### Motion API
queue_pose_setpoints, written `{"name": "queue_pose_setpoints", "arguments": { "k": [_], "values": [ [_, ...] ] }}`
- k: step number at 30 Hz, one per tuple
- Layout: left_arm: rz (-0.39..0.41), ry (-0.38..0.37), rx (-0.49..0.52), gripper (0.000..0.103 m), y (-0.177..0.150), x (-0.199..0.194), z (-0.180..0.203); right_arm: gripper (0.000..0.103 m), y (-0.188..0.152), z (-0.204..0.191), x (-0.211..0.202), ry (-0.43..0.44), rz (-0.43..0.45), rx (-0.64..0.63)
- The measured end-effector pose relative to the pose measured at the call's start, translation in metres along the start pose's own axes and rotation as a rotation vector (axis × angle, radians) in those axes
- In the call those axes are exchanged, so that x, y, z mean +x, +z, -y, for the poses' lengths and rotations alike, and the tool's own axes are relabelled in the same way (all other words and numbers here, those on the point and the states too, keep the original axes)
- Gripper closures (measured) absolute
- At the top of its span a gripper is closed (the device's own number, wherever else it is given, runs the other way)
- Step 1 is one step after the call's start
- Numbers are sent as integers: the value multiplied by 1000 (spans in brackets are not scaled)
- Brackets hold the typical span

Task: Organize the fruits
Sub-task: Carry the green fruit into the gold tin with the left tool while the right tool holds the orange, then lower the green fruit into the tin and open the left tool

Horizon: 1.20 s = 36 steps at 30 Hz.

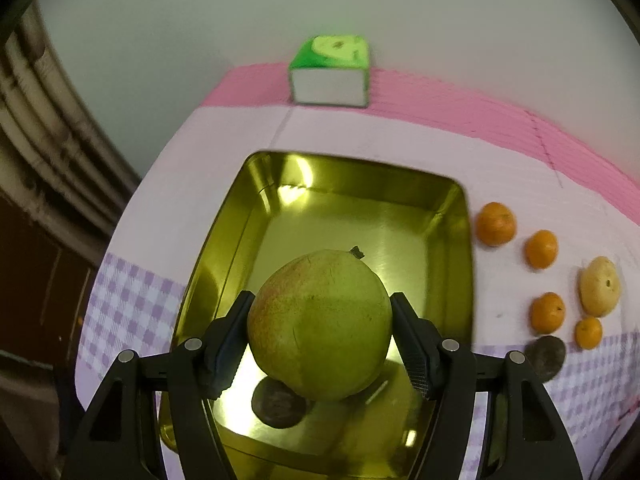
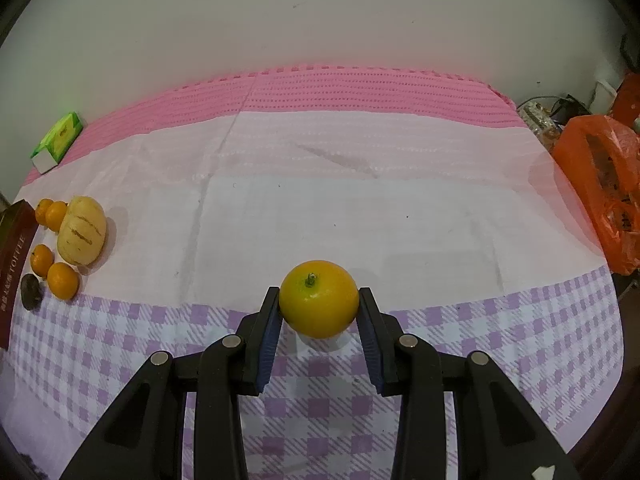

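Now, left gripper (image 1: 320,344): you are clamping the green pear (image 1: 320,324) above the gold tin (image 1: 466,264), inside its rims.
Right gripper (image 2: 319,320): you are pinching the yellow orange (image 2: 319,299) over open checked cloth (image 2: 500,320).
Tin's right edge: tangerines (image 1: 495,224) are crowding it.

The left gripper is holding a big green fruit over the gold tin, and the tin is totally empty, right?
Not quite. The left gripper does hold the big green fruit over the gold tin, but the tin isn't empty: a dark round fruit already lies on its bottom, under the green one. The left wrist view shows it.
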<state>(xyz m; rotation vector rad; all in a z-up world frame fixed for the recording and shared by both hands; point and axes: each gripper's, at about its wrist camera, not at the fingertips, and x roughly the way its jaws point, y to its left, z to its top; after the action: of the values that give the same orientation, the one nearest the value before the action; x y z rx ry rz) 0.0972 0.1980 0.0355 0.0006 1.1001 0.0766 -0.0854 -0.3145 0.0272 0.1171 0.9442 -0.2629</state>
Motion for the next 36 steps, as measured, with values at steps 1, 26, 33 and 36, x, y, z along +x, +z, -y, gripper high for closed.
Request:
{"name": "queue_pose_setpoints", "arguments": {
  "k": [1,26,33,36],
  "values": [
    [-10,2,-11,35,-1,5,-4,68,0,-1,-2,-2,3,-1],
    [22,27,-54,39,-1,14,-27,68,12,-71,-36,71,64,-88],
    [27,40,-47,39,-2,13,-27,68,21,-111,-48,124,85,-154],
    [30,48,-47,39,-3,12,-26,68,25,-134,-51,164,89,-185]
  ]
}}
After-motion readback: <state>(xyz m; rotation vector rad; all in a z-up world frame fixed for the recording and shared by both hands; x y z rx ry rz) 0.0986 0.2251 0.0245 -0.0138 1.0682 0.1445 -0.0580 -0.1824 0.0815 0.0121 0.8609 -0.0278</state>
